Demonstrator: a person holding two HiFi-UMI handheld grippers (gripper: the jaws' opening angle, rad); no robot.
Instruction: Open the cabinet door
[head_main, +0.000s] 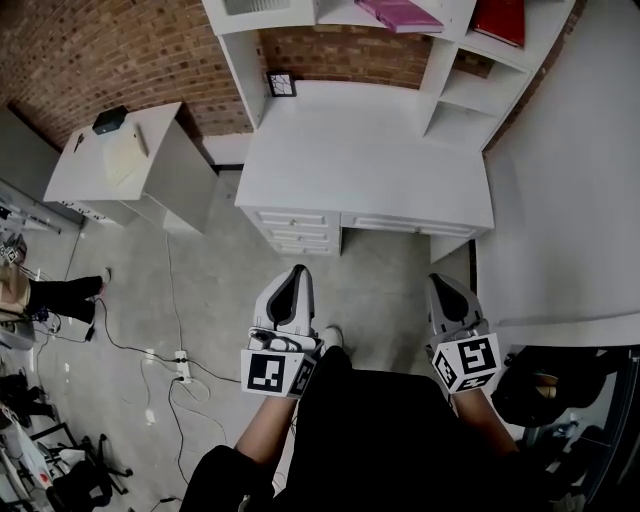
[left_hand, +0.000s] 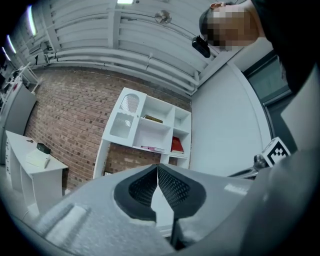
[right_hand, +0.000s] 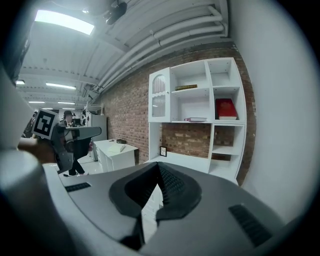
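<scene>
We hold the left gripper (head_main: 297, 272) low, its jaws pressed together on nothing. The right gripper (head_main: 441, 282) beside it is likewise closed and empty. The step in hand looks like the approach. We judge it best to part one pair of jaws before reaching, then pull the door's free edge along its hinge arc. The cabinet door (right_hand: 159, 97), arched and glazed, sits above the bench's (head_main: 360, 160) back left corner, well apart from both jaws, ahead and higher.
</scene>
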